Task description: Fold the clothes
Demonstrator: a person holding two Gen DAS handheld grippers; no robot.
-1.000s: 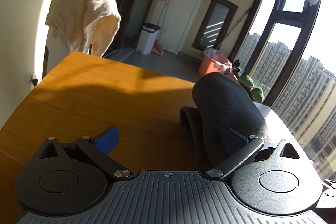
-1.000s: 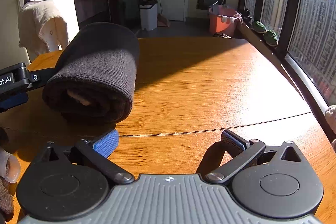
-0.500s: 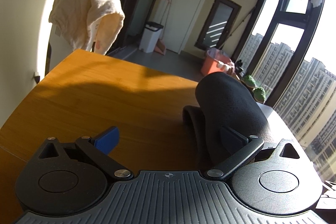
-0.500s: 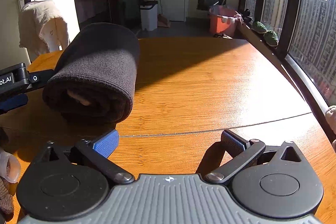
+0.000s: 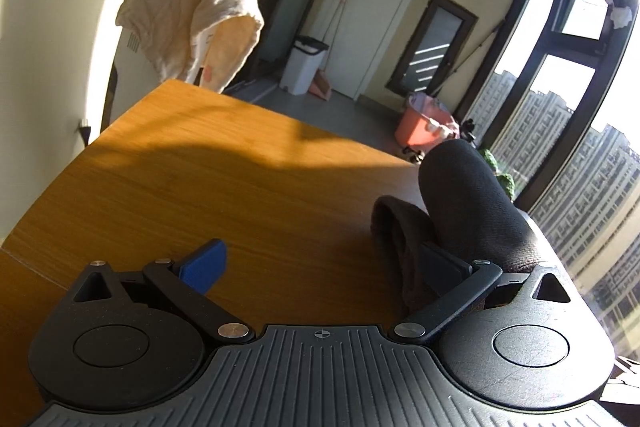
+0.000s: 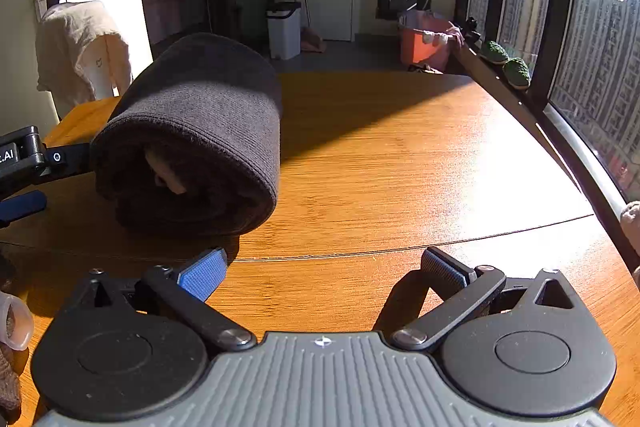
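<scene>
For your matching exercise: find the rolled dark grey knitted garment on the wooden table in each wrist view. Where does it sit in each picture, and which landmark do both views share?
Left wrist view: the rolled dark grey knitted garment lies right of centre, against the left gripper's right-hand finger.
Right wrist view: the garment lies left of centre, beyond the open right gripper.
Shared landmark: the white lidded bin by the far door.

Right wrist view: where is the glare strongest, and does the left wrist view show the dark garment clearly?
Right wrist view: sun washes out the wooden table near the window, and the rolled dark garment casts a shadow. Left wrist view: the garment is backlit, nearly textureless; window frames bend from fisheye distortion.
</scene>
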